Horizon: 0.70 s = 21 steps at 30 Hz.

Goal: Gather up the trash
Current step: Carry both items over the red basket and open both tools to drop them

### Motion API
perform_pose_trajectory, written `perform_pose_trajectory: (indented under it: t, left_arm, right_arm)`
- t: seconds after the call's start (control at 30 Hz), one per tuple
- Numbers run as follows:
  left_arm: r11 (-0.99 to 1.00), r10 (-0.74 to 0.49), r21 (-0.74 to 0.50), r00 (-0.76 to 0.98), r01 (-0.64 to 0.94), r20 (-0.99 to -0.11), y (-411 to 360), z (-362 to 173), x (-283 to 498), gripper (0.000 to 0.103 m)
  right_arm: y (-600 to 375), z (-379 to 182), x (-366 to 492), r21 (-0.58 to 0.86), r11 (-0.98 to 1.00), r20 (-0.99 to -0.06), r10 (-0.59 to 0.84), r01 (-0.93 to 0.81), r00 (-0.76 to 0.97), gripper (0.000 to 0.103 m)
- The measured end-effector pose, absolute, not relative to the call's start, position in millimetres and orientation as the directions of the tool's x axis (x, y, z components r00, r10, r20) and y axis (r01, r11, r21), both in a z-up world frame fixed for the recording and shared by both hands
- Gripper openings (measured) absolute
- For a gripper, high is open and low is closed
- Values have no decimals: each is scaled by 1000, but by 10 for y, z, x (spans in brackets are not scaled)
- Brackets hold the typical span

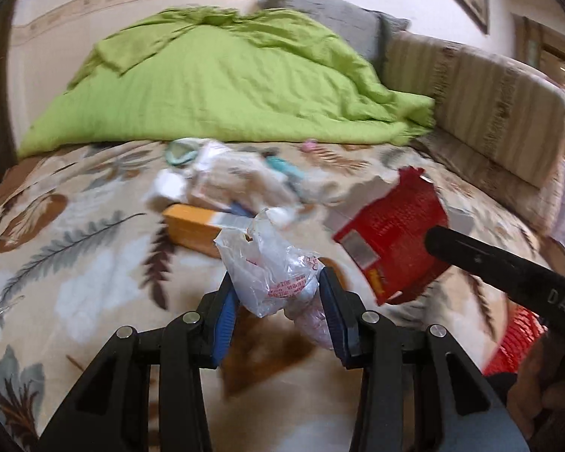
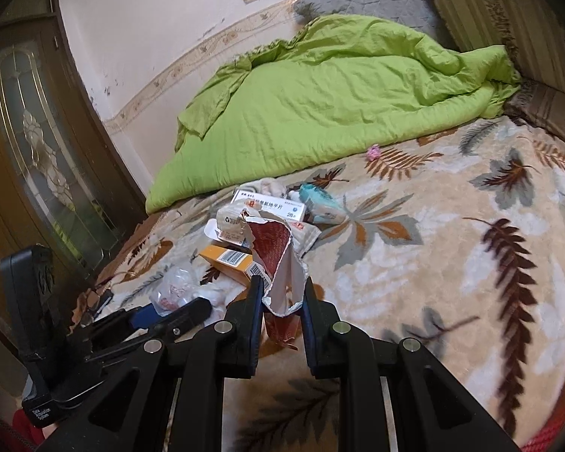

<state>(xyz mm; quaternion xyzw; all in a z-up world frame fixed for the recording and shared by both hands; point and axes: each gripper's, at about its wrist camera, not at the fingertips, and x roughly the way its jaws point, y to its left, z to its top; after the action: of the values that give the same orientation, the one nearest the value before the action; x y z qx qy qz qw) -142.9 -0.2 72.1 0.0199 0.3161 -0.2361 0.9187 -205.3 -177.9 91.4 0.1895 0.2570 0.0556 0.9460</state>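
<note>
My left gripper is shut on a crumpled clear plastic bag with red print, held above the leaf-patterned bedspread. My right gripper is shut on a torn red foil wrapper with a silver inside; the same wrapper shows at the right of the left wrist view. Beyond both lies a pile of trash: an orange box, a white medicine box, crumpled paper packets and a teal packet. The left gripper with its bag appears low left in the right wrist view.
A green quilt is heaped at the far side of the bed against the wall. Striped cushions line the headboard side. A small pink scrap lies near the quilt. A dark wooden door with glass stands left of the bed.
</note>
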Motion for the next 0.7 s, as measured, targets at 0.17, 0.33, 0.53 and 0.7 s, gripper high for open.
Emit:
perform_pose_trajectory:
  t: [0.17,0.33,0.53,0.7]
  left_arm:
    - [802,-537,-116,623,585,-569,-396,953,-1724,41]
    - [640,-688,-167,462,750,-560,-1068,1157,-2088,42]
    - [414,-781,-200,234,888,-579,-2063,1246,-2566,42]
    - [328,-772,-234,117,915,-624,-2762,1065,-2780,48]
  right_arm:
    - [-2204,1081,-2657,429,901,-462,155,67,873,20]
    - [-2854,1299,-3546,391,882,-463,-57,262,885,20]
    - [-3470,1304,-4355,369,793,-515,-260,485,817,20]
    - [-3831,1051,-4683,380,709,-585,-313,594,748,25]
